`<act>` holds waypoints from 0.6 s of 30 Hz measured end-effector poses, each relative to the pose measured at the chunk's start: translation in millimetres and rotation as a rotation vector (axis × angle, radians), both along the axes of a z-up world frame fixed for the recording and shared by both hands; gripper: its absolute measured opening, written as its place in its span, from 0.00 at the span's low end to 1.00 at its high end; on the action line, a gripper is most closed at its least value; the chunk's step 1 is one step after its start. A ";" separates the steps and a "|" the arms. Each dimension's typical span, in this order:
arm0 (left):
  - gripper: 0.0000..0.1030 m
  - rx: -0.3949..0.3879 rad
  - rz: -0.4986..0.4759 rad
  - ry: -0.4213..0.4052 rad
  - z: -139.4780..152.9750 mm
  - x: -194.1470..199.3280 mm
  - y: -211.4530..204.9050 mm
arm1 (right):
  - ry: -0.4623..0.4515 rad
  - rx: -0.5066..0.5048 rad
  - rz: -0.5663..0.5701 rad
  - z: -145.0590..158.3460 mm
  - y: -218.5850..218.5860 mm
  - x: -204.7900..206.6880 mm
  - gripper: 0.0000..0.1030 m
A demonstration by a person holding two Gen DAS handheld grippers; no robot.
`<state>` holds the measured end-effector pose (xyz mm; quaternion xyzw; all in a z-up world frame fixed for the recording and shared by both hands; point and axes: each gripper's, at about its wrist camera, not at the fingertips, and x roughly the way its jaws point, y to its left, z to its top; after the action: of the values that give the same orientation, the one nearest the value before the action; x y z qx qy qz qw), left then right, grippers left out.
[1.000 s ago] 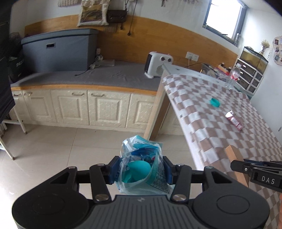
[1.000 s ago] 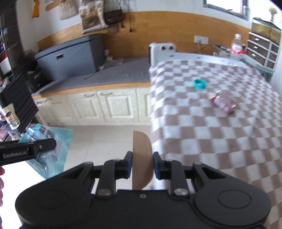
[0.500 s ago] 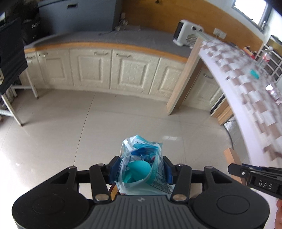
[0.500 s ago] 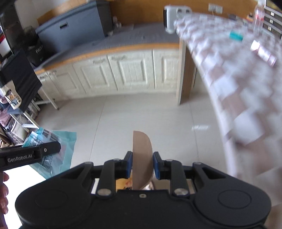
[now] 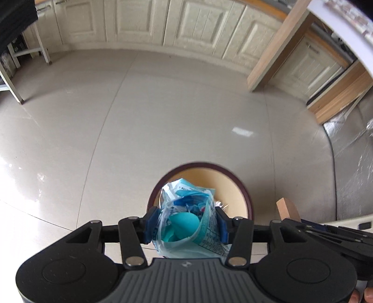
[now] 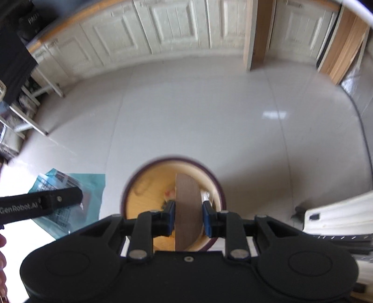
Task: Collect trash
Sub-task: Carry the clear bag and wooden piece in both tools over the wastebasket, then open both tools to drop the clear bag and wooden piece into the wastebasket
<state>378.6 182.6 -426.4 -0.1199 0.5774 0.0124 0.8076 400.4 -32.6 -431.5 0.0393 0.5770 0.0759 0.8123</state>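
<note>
The left tool (image 5: pixel 185 223) squeezes a crumpled clear plastic bag (image 5: pixel 186 216) with blue and teal bits inside, and its 2 blue pads (image 5: pixel 150 223) press on the bag's sides so it cannot slip out. The right tool (image 6: pixel 188 218) is closed tight on a thin brown wooden piece (image 6: pixel 187 209) with a rounded top, held on its edge so the flat sides sit against the pads. Both tools point down at the floor (image 5: pixel 163 116), because a round bin (image 5: pixel 233 184) with a dark rim and a yellow inside stands there, right under them. The bag hangs over the near edge of the bin's mouth, and the wooden piece hangs over its middle, so I think both things are ready to drop in. Something small already lies at the bottom of the bin, but it is too blurry to name. In the right view the left tool shows at the left side with the bag below it. White cabinet doors (image 5: pixel 139 21) stand far behind, well apart from the bin. Letting go looks like the next step, and the bag may catch on the rim since it sits close to the edge.
</note>
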 end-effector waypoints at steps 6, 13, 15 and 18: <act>0.50 -0.020 -0.040 0.061 -75.0 2.1 -10.6 | 0.057 0.022 0.026 -65.8 5.2 2.6 0.25; 0.50 -0.014 -0.115 0.083 -126.2 17.8 -22.6 | 0.106 0.029 0.086 -121.6 8.4 17.0 0.25; 0.50 -0.008 -0.132 0.075 -136.6 27.2 -25.5 | 0.114 0.029 0.074 -127.9 4.2 20.1 0.25; 0.52 0.012 -0.147 0.052 -147.2 42.4 -31.6 | 0.116 0.035 0.072 -133.1 -0.8 23.2 0.25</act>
<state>421.1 150.9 -573.6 -0.0721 0.6053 -0.0406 0.7917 423.6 -33.4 -564.7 0.0370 0.6228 0.1128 0.7733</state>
